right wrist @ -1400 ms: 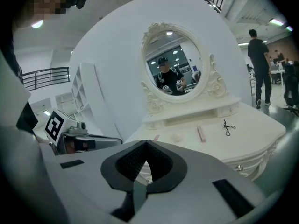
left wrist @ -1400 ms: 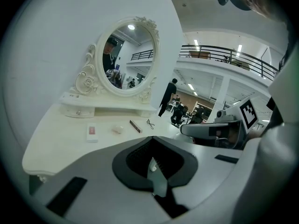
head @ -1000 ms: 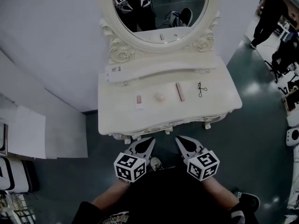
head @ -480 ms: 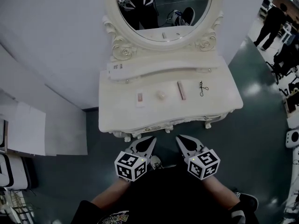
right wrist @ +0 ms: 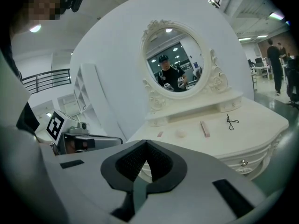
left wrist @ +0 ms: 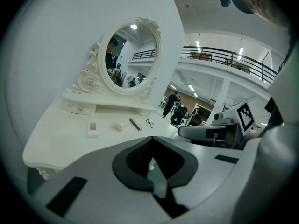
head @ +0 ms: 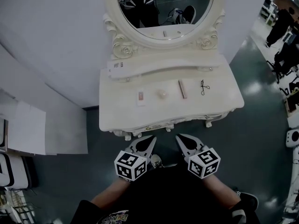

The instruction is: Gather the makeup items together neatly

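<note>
Below the dressing table's front edge, both pairs of jaws are pressed fully together with nothing between them. The left gripper (head: 152, 139) and right gripper (head: 179, 138) sit side by side over the dark floor (head: 261, 125), tips angled toward each other and toward the table, apart from it. Each carries a marker cube (head: 131, 167) and is held close to the person (head: 163, 195); a sneaker (head: 155, 162) shows on the floor between them. Neither gripper touches any item. The dressing table (head: 135, 118) is white, with carved trim along the front. Four makeup items lie in a loose row across its top, apart from one another. From left to right: a flat white case with a pink centre (head: 140, 97), a small round pale puff (head: 162, 94), a pink stick (head: 182, 88) lying front to back and slightly tilted, and a black eyelash curler (head: 203, 87) nearest the right edge. Behind the row a low raised shelf (head: 187, 62) runs the table's width, with a small label (head: 117, 65) at its left end. An oval mirror (head: 163, 8) in a carved white frame stands on the shelf against the white wall (head: 56, 41) and reflects the person and both cubes. White boards (head: 28, 129) are at left by the wall. People (head: 280, 27) stand at far right, well away.
</note>
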